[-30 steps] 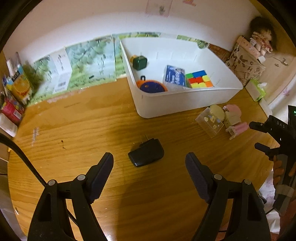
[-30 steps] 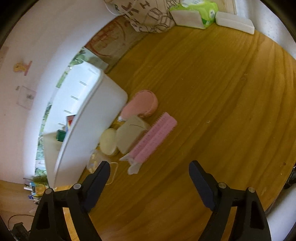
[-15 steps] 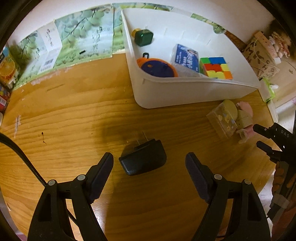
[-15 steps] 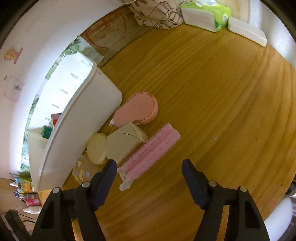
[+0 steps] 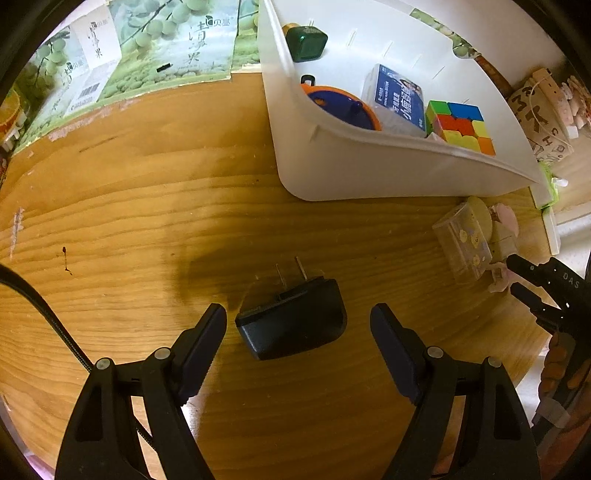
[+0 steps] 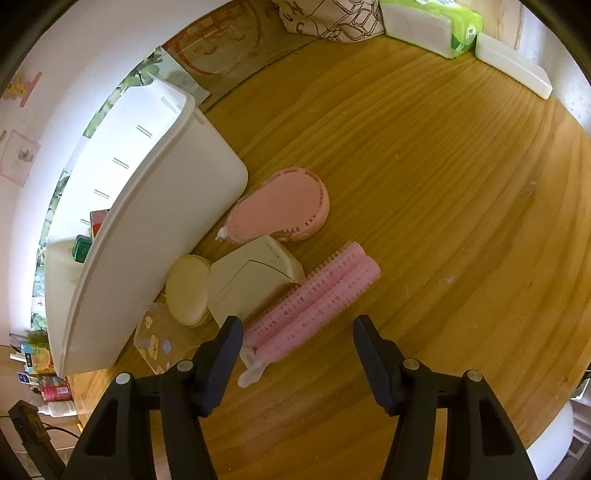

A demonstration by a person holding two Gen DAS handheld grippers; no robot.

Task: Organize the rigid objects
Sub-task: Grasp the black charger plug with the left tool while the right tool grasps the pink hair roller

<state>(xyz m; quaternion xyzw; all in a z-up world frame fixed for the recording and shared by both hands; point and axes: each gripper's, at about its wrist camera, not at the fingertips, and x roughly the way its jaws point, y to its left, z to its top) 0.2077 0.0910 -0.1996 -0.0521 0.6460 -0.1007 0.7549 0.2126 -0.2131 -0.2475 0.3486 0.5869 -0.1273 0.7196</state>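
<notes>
A black plug adapter (image 5: 293, 323) lies on the wooden table, prongs pointing away. My left gripper (image 5: 298, 325) is open with a finger on each side of it, not touching. A white bin (image 5: 388, 177) behind holds a colour cube (image 5: 461, 125), a blue box (image 5: 400, 98), an orange and blue disc (image 5: 343, 107) and a green block (image 5: 308, 44). My right gripper (image 6: 298, 338) is open just in front of a pink hair roller (image 6: 314, 301). Beside it lie a beige box (image 6: 255, 282), a cream round case (image 6: 188, 290), a pink case (image 6: 280, 206) and a clear box (image 6: 159, 341).
The white bin (image 6: 129, 258) stands left of the pink items. A tissue pack (image 6: 432, 22) and a patterned bag (image 6: 332, 14) sit at the far edge. Green printed cartons (image 5: 147, 48) line the wall. The right gripper shows at the left view's right edge (image 5: 543, 291).
Both grippers have moved forward and lower. The adapter now lies between my left fingers. The pink roller now sits close in front of my right fingers.
</notes>
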